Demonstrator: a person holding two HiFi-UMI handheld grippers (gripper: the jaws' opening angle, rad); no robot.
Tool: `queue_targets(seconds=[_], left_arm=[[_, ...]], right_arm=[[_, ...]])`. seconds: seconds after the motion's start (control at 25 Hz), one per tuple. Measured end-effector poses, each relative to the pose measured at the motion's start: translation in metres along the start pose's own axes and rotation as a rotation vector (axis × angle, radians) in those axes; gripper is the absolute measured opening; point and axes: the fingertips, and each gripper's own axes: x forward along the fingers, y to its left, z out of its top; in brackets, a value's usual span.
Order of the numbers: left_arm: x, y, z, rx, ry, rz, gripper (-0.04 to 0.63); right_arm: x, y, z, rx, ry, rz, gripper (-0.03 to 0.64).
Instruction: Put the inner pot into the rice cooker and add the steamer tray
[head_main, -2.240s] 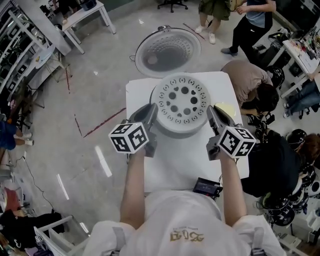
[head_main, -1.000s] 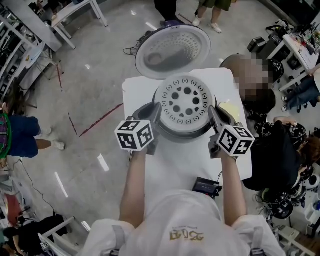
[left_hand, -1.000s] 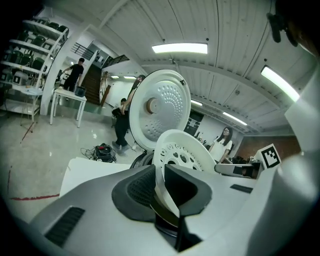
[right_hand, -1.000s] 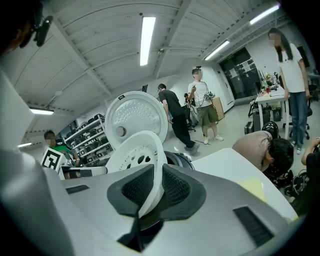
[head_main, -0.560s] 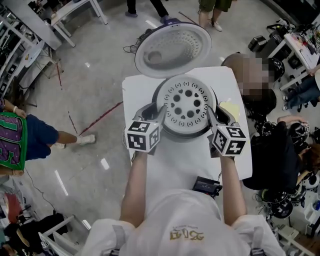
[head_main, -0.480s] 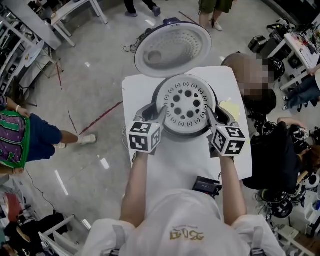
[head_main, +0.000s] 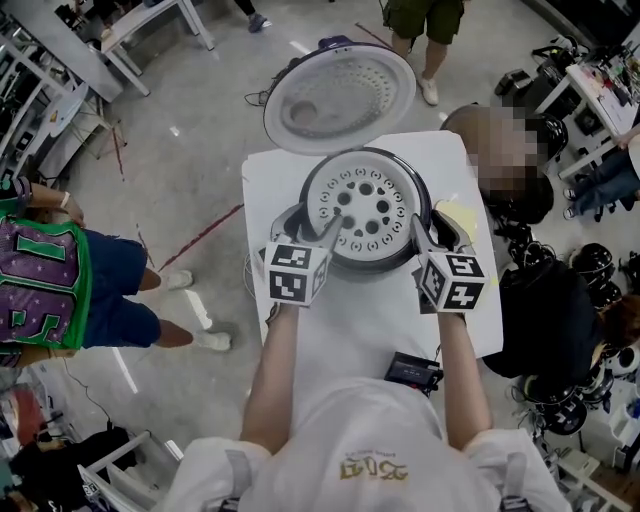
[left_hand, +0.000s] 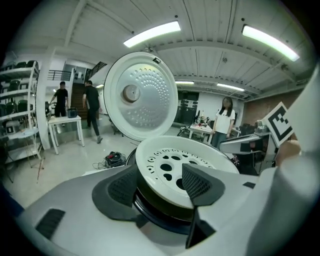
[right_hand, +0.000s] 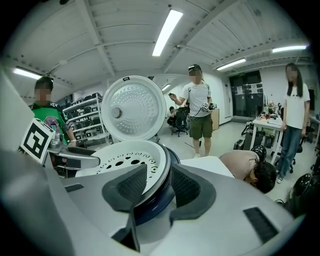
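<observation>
The white perforated steamer tray lies level in the mouth of the rice cooker, whose round lid stands open behind. A dark rim shows below the tray; the tray hides the cooker's inside. My left gripper straddles the tray's left edge and my right gripper its right edge. Both sets of jaws have just been opening. The tray's rim sits between them, and gaps show at the pads.
The cooker stands on a small white table, with a black device at the near edge and a yellow item by the right gripper. A person crouches right of the table; another stands at the left.
The tray has dropped lower into the cooker. Both grippers' jaws stand wider apart and have rolled a little. A person in a green shirt has walked in at the left.
</observation>
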Motion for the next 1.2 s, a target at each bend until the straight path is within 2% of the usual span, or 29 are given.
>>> queue_targets(seconds=[0.12,0.2,0.44,0.64,0.76,0.88,0.96,1.08,1.2], left_arm=[[-0.004,0.003,0.004,0.086,-0.014,0.068,0.335],[-0.004,0.002,0.003,0.116,-0.015,0.084,0.37],[-0.015,-0.011,0.004,0.069,-0.043,0.094,0.35],[-0.036,-0.019,0.005,0.012,-0.068,0.087,0.284],[-0.053,-0.033,0.0,-0.049,-0.096,0.071,0.227],[-0.069,-0.051,-0.005,-0.115,-0.127,0.049,0.158],[-0.077,-0.061,-0.006,-0.136,-0.138,0.041,0.099],[-0.085,-0.07,-0.008,-0.149,-0.152,0.031,0.015],[-0.091,-0.073,-0.014,-0.179,-0.145,0.018,0.015]], right_arm=[[-0.008,0.001,0.003,0.006,-0.011,0.001,0.152],[-0.014,0.001,0.001,0.013,-0.019,0.006,0.15],[-0.034,0.004,-0.001,0.033,-0.05,0.042,0.123],[-0.049,0.017,-0.003,0.083,-0.07,0.083,0.105],[-0.065,0.022,-0.007,0.098,-0.086,0.113,0.065],[-0.083,0.026,-0.01,0.137,-0.108,0.175,0.011],[-0.091,0.03,-0.011,0.159,-0.116,0.215,0.011],[-0.1,0.035,-0.013,0.139,-0.126,0.226,0.011],[-0.106,0.042,-0.016,0.121,-0.135,0.231,0.011]])
